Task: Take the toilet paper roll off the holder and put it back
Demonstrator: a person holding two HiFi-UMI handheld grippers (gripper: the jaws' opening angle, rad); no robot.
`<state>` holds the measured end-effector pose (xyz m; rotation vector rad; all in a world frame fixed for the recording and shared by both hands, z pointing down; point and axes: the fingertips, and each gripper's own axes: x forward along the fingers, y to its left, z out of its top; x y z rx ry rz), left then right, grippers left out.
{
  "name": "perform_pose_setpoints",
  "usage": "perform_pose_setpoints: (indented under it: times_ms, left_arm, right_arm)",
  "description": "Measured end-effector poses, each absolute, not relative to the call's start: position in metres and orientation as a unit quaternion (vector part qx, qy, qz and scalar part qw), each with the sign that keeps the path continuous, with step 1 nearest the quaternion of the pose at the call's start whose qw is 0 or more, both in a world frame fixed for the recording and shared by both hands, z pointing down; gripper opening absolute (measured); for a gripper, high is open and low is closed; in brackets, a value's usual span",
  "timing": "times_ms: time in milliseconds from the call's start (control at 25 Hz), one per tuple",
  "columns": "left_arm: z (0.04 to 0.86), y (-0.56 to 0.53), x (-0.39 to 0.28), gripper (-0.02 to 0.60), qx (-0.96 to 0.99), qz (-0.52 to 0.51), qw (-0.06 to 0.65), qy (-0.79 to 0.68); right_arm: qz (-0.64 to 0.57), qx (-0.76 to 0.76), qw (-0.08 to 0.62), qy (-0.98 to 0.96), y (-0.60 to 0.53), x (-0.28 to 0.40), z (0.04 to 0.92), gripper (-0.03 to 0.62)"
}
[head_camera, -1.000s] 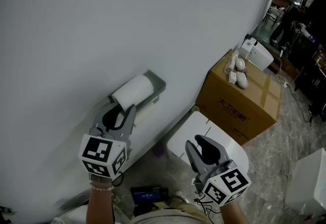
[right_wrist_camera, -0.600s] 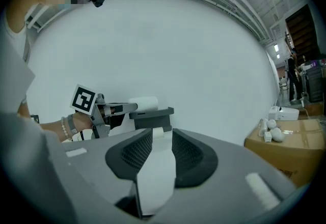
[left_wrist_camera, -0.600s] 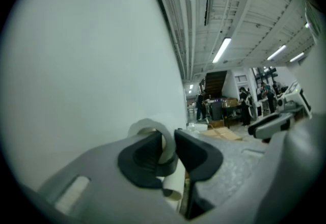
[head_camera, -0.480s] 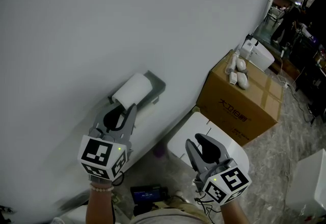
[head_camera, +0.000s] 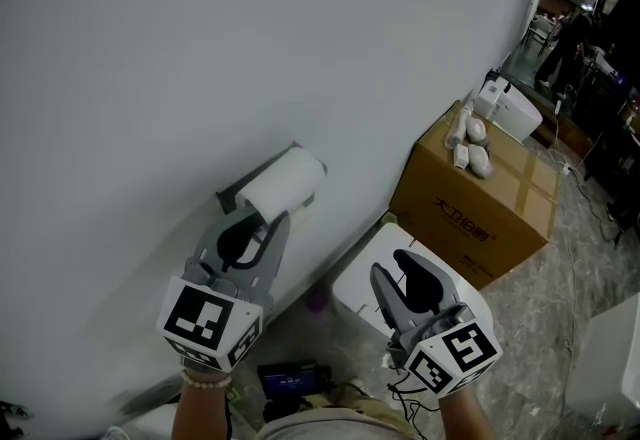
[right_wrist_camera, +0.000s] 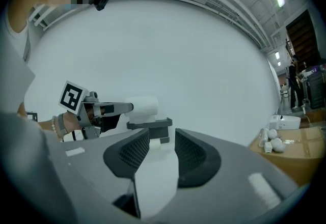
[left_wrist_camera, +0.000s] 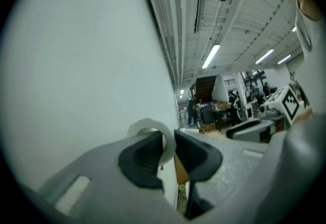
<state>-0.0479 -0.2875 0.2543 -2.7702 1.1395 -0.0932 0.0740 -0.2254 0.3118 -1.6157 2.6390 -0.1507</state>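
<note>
A white toilet paper roll (head_camera: 283, 183) lies on the grey wall holder (head_camera: 229, 199). In the right gripper view the roll (right_wrist_camera: 143, 106) rests on top of the holder's shelf (right_wrist_camera: 151, 125). My left gripper (head_camera: 268, 220) reaches up to the roll's near end. In the left gripper view the roll's rim (left_wrist_camera: 140, 127) runs between the pads of the left gripper (left_wrist_camera: 168, 139), which press on it. My right gripper (head_camera: 402, 270) hangs lower right, away from the roll. Its jaws are opening, and the right gripper (right_wrist_camera: 162, 139) has nothing between them.
A brown cardboard box (head_camera: 480, 198) stands against the wall at the right, with small white objects (head_camera: 470, 143) on top. A white lidded fixture (head_camera: 355, 278) sits under my right gripper. A dark device (head_camera: 290, 383) lies on the floor near the person's feet.
The left gripper's jaws have narrowed onto the roll's end, and gripper and roll sit slightly further right in the view. The right gripper's jaws stand a little wider.
</note>
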Motion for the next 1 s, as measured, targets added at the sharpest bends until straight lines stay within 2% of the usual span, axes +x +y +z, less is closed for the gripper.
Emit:
perform_pose_setpoints:
  times_ms: [640,1000]
  left_arm:
    - [0.278,-0.226,0.056,0.064,-0.974,-0.051,0.051,0.213]
    - [0.308,-0.182,0.124,0.066,-0.995,-0.052,0.031,0.077]
  right_arm:
    - [-0.021,-0.561,0.026,0.827,-0.209,0.123,0.293,0.184]
    - [-0.029,-0.607,0.012,0.794,-0.178,0.178,0.308,0.242]
